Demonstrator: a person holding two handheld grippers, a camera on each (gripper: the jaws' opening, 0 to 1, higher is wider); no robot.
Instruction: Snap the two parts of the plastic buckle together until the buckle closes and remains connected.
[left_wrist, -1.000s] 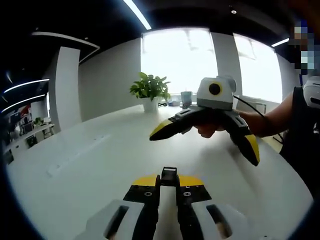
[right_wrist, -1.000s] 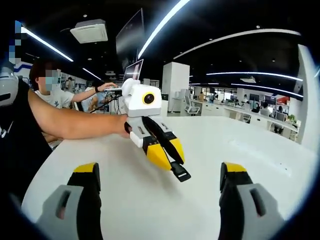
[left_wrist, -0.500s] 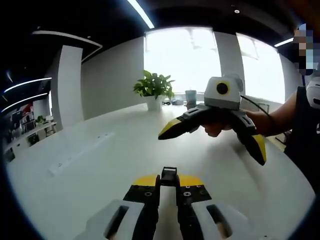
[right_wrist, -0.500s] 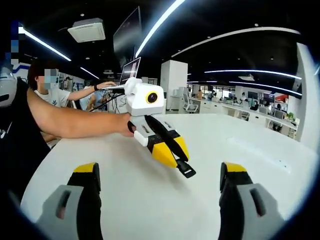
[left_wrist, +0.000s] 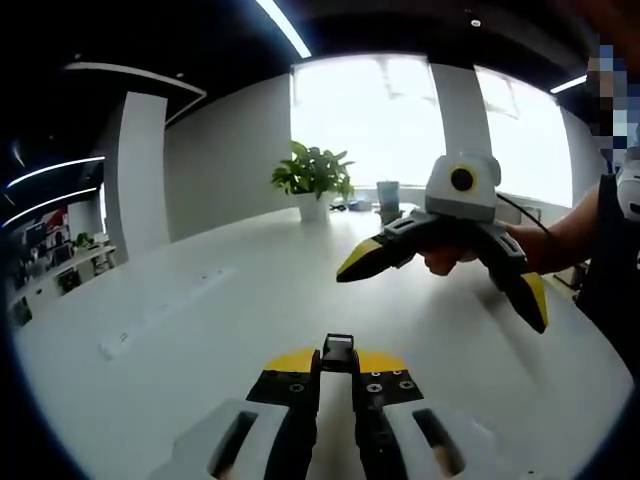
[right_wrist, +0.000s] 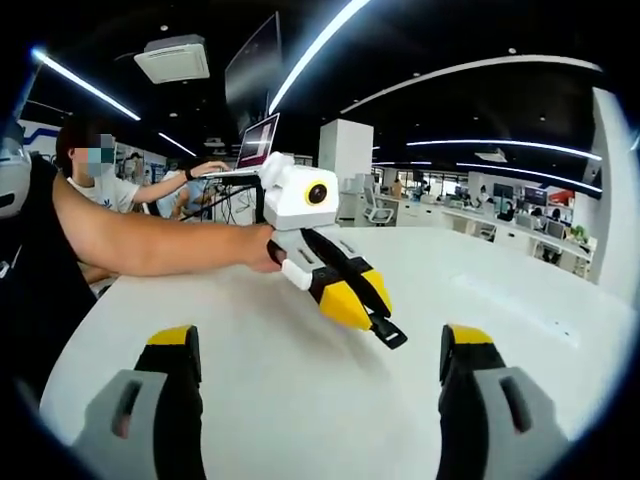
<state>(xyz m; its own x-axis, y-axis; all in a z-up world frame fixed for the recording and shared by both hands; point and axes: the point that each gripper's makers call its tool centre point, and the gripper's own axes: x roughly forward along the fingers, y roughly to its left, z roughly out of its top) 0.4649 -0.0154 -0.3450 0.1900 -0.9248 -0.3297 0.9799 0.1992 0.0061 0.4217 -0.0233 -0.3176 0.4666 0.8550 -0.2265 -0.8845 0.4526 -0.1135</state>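
While both grippers hang above a broad white table (left_wrist: 200, 330), the left gripper (left_wrist: 338, 362) has its jaws clamped on one black buckle part (left_wrist: 339, 350), which juts from between the yellow tips in the left gripper view. In the right gripper view the same buckle part (right_wrist: 389, 334) pokes out of the left gripper (right_wrist: 363, 309), well forward of a person's forearm (right_wrist: 150, 248). Further right in the left gripper view, the right gripper (left_wrist: 445, 270) hovers with its jaws spread wide and nothing between them; in its own view the right gripper (right_wrist: 318, 350) has yellow-tipped jaws standing far apart at the bottom. A potted plant (left_wrist: 313, 178) stands at the table's far edge. The second buckle part cannot be found in these views. This appears to be an early step: one part held, its mate not yet picked up. The next move probably calls for the right gripper to find and grasp the mate, then line it up end to end.
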